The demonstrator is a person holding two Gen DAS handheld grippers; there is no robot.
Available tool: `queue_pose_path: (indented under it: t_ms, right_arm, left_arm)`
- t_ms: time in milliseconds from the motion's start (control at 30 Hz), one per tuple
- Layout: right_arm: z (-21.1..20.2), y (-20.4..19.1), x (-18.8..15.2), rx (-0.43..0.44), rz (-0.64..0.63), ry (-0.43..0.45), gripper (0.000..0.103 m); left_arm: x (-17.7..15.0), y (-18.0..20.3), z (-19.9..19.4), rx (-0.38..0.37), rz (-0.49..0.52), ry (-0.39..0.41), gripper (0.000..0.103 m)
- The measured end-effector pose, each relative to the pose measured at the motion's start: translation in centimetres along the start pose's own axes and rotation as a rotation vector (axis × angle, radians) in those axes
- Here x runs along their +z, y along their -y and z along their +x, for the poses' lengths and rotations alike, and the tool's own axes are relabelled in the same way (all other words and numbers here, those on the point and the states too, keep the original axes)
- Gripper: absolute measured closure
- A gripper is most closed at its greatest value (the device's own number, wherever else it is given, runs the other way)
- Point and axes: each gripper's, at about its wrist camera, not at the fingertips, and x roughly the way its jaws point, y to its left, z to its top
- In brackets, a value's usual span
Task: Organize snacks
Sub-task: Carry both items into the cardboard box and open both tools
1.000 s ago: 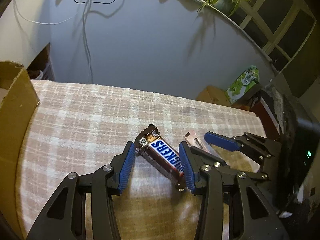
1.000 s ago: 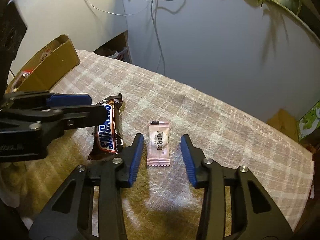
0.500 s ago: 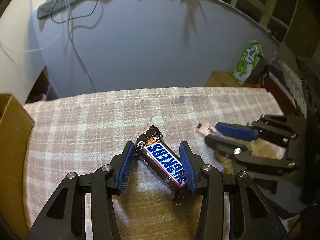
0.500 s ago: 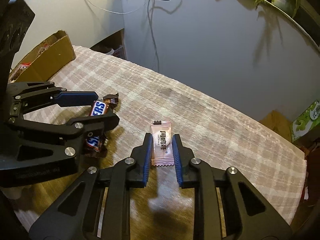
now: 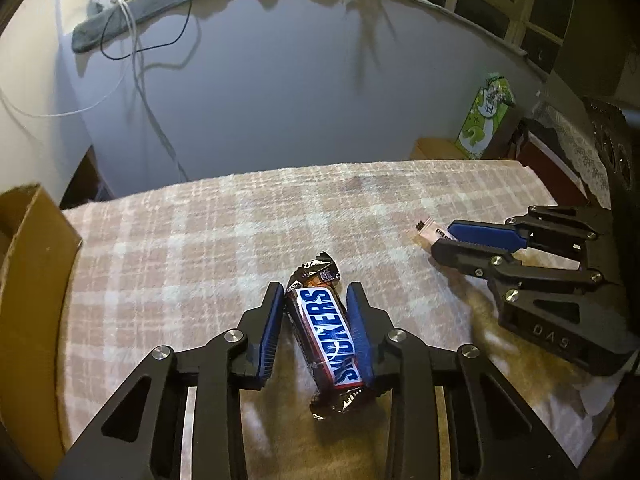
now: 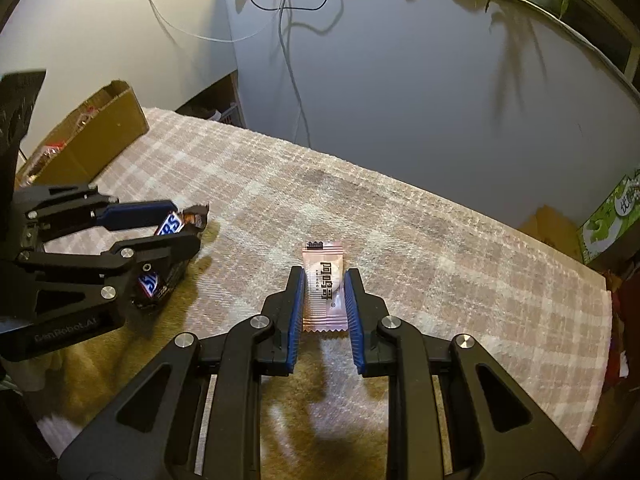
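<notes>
A Snickers bar (image 5: 326, 330) sits between the blue pads of my left gripper (image 5: 316, 292), which is shut on it just above the checked cloth. In the right wrist view the same gripper (image 6: 184, 220) shows at the left with the bar (image 6: 170, 226) in it. My right gripper (image 6: 322, 276) is shut on a pale pink candy packet (image 6: 324, 284). In the left wrist view the right gripper (image 5: 444, 236) is at the right with the packet's end (image 5: 426, 230) sticking out.
An open cardboard box (image 6: 92, 132) with snacks inside stands at the table's left end; its flap (image 5: 30, 248) shows in the left wrist view. The checked cloth (image 6: 440, 248) covers the table. A green bag (image 5: 486, 114) stands beyond the far right edge.
Both grippers have closed: the left onto the Snickers bar, the right onto the pink packet. The bar has turned more in line with the left fingers.
</notes>
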Motion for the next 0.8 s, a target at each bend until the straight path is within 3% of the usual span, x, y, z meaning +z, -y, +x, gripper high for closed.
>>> queue_pose_path:
  t_ms: [433, 800]
  right_arm:
    - [-4.6, -2.0, 0.3, 0.016, 0.006, 0.091, 0.082]
    - [-6.4, -7.4, 2.8, 0.071, -0.060, 0.148, 0.082]
  left_arm:
    - [-1.1, -1.6, -5.3, -0.012, -0.033, 0.096, 0.074]
    - [-2.4, -5.8, -10.0, 0.016, -0.097, 0.175, 0.074]
